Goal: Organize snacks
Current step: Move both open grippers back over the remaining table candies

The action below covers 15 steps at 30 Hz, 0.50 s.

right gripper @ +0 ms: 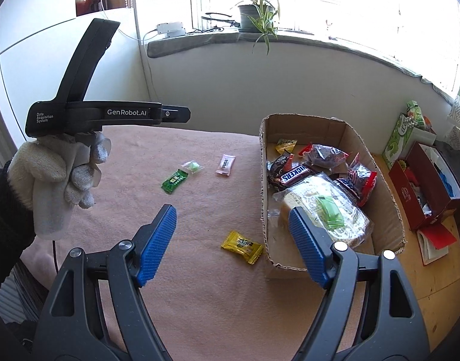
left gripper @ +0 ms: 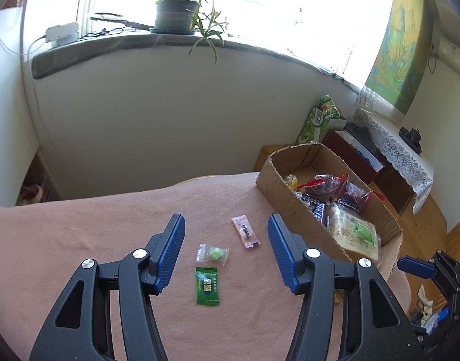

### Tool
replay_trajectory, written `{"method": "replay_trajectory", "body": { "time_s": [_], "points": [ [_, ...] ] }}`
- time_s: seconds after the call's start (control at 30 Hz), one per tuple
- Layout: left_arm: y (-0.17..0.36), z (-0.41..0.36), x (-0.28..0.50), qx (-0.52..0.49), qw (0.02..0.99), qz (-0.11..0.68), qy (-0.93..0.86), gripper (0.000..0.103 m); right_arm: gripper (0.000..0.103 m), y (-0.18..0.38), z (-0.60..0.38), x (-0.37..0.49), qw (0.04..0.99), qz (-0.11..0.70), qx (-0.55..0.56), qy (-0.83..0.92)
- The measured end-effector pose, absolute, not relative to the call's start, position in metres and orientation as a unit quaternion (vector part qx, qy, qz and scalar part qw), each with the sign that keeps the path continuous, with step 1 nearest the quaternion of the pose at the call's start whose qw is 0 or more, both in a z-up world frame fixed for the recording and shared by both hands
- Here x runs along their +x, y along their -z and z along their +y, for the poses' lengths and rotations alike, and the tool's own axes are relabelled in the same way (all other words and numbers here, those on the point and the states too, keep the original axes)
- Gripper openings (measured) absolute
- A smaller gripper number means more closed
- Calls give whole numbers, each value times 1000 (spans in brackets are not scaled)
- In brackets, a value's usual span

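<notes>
My left claw (left gripper: 227, 251) hangs over the pink blanket (left gripper: 79, 234) with its blue pads apart and nothing gripped. Between the pads, down on the cloth, lie a clear-wrapped pale green sweet (left gripper: 212, 253) and, nearer to me, a dark green candy (left gripper: 207, 286). A pink sachet (left gripper: 245, 232) lies a little ahead of them, toward the right pad.

My right claw (right gripper: 233, 242) also stands wide and empty. A yellow candy (right gripper: 242, 246) lies on the blanket between its pads, just beside the near corner of the cardboard box (right gripper: 263, 180). The box sits ahead and to the right of this claw, its right pad overlapping the near end in view. Inside are a wrapped slice of bread (right gripper: 317, 210), a Snickers bar (right gripper: 296, 173), red-edged packets of dark dried fruit (right gripper: 323, 152) and a small yellow packet (right gripper: 285, 144) at the far end.

Farther ahead and left of the right claw lie the same three loose sweets, and beyond them my white-gloved left hand (right gripper: 49, 174) grips the handle of the other tool.

A potted spider plant (right gripper: 255, 15) stands on the windowsill at the back; a green tissue box (right gripper: 403, 134) and an open red box (right gripper: 425, 186) sit to the far right.
</notes>
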<state>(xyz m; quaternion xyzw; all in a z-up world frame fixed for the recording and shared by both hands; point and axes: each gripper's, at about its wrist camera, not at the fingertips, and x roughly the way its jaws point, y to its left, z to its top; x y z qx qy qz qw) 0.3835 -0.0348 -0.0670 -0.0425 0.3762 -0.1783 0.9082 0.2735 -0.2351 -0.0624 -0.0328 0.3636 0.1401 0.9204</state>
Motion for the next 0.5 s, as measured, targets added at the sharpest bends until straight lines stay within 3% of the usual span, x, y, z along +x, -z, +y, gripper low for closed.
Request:
{"method": "replay_trajectory", "body": {
  "time_s": [0.43,0.5],
  "points": [
    [97,-3,387,-53,895,407,177,56,80,96,-177,291,901,394,-12,-180],
    [103,-1,387,-51,892,410,182,50,80,99,-172,300,900,397,-6,-180]
  ]
}}
